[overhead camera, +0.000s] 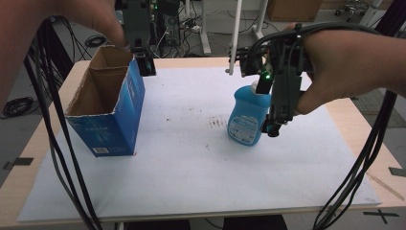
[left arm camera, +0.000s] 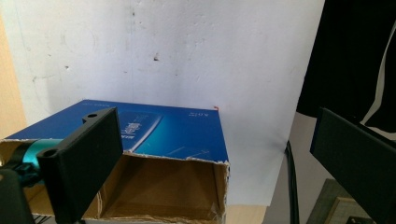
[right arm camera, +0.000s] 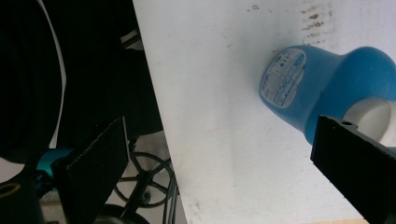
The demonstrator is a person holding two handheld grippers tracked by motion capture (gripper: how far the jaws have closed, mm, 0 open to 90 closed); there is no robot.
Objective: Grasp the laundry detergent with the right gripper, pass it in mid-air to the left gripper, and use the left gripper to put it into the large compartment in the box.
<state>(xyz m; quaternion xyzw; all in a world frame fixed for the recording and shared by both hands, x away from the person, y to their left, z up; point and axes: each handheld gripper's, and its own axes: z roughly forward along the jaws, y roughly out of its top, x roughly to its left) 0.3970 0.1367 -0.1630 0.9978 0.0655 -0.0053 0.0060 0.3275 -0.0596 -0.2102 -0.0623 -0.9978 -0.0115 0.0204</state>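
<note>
Jaws spread, right gripper (overhead camera: 271, 125) beside upright blue bottle (overhead camera: 249, 117) at centre right of frame, left gripper (overhead camera: 143, 64) open over empty box (overhead camera: 107, 112) at left: best centred squarely around bottle before closing.

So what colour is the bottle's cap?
White, on the blue bottle; the cap is clearest in the right gripper view.

Smooth blue plastic for the bottle (overhead camera: 248, 117) with a glossy paper label, printed blue cardboard with raw brown inside and torn rough rim for the box (overhead camera: 107, 112), matt white sheet (overhead camera: 191, 182) with small stains over pale wood table (overhead camera: 352, 125), matt black plastic jaws.
</note>
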